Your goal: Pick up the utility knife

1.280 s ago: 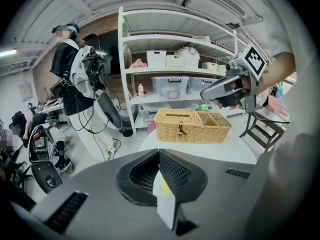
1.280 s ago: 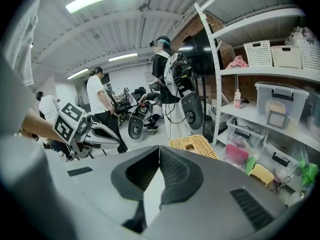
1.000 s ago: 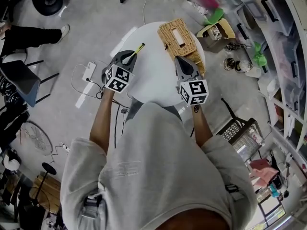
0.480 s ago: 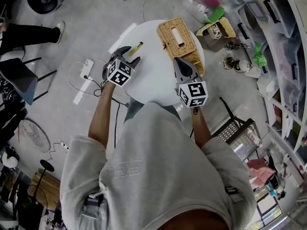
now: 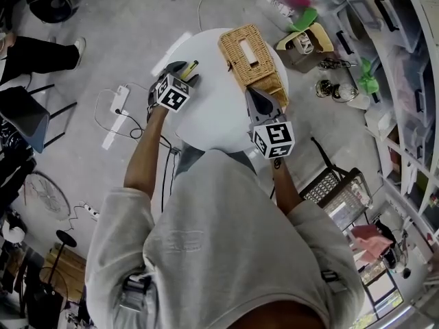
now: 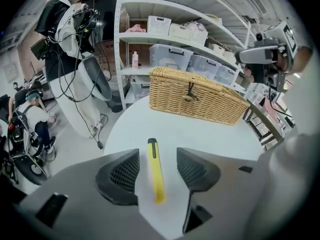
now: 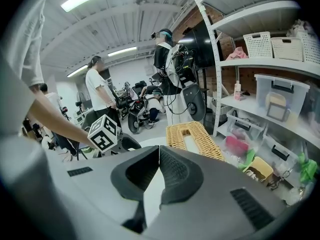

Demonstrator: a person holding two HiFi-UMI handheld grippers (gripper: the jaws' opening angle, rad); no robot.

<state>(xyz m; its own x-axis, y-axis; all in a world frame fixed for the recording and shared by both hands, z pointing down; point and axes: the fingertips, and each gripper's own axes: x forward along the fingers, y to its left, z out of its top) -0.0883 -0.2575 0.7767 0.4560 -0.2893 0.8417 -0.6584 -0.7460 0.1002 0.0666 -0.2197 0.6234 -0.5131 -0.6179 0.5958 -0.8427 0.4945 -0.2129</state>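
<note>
**Left gripper straddles the knife, fingers wide, nothing gripped yet**

The yellow utility knife (image 6: pixel 155 174) lies flat on the round white table (image 6: pixel 210 134), close to its left edge in the head view. Its dark-capped end points away, toward the wicker basket (image 6: pixel 197 101).

The left gripper (image 6: pixel 157 156) tilts down over the knife with its fingers (image 6: pixel 122 176) spread wide, one ribbed pad on each side of the handle. A strip of bare table shows between each pad and the knife, so neither pad presses on it. This placing suits a thin, low object: the fingers need to come down astride the long body and close across its narrow width. The handle runs nearly along the gripper's own line, so it looks well set for that squeeze. Whether the fingertips already touch the table cannot be told.

The right gripper (image 7: pixel 159 156) hangs over the near right of the table beside the basket, its fingers pressed together on nothing. It seems parked clear, since the pick likely needs only one hand. The basket stands well apart from the knife and should not hinder the grasp.
</note>
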